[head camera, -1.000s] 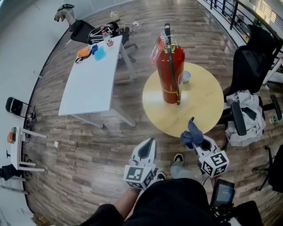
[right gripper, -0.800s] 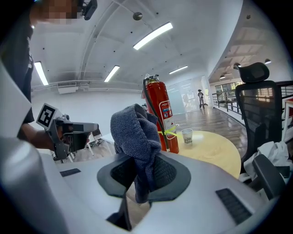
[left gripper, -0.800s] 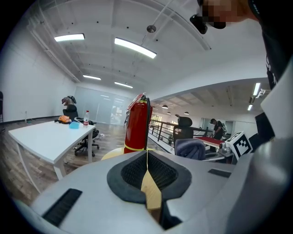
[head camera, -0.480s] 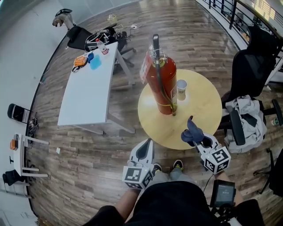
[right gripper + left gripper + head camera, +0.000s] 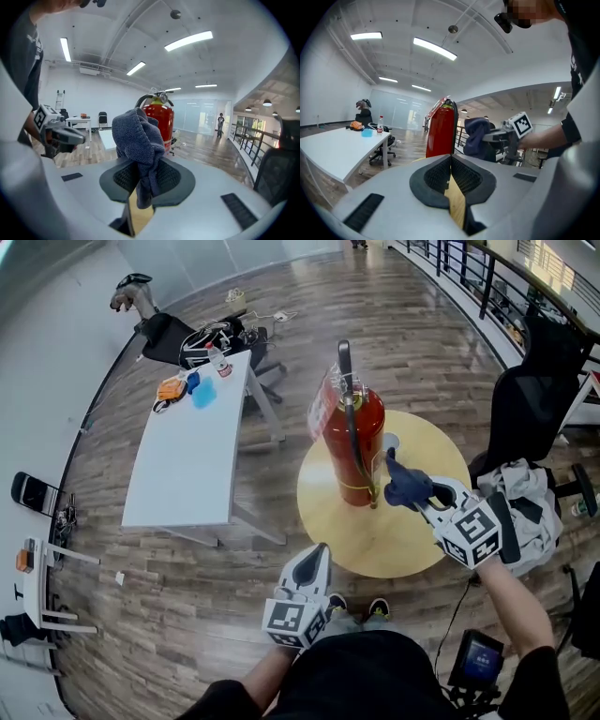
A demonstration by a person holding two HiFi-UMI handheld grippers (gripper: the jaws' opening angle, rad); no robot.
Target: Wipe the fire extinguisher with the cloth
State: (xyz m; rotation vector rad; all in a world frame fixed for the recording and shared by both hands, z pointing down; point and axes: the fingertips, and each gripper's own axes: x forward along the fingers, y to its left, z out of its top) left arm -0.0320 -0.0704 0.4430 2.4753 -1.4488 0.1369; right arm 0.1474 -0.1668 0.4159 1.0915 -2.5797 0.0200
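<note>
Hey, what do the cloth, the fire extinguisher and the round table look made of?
The cloth: dark blue knitted fabric, matte; a coarse weave shows. The fire extinguisher: likely painted metal, glossy red with highlights. The round table: pale wood or laminate, smooth; faint grain, cannot tell which.

A round wooden table stands on the plank floor, a white cup near its far edge. To its left is a long white table; at that table's far end lie an orange item, a blue item and a red-capped bottle. A black office chair beside the round table's right edge carries a pale bundled garment.
</note>
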